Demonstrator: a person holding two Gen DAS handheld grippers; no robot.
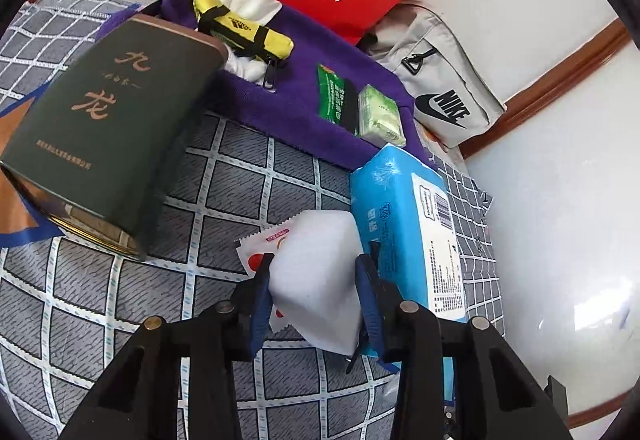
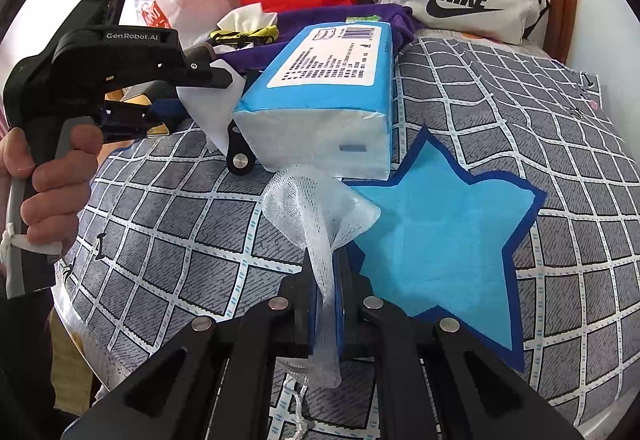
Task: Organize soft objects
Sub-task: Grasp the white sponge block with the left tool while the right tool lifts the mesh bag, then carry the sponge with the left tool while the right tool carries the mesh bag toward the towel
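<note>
Here the left gripper (image 1: 316, 288) is pinching a white foam block (image 1: 316, 272), its blue pads pressing on both sides. A red-and-white sachet (image 1: 260, 252) is lying just left of that claw, partly under the block, and a blue tissue pack (image 1: 404, 224) is sitting just to its right on the checked bedcover (image 1: 120, 300). The right gripper (image 2: 325, 304) is pressed together on a white mesh pouch (image 2: 316, 208), which is fanning out ahead of its fingertips toward the tissue pack.
</note>
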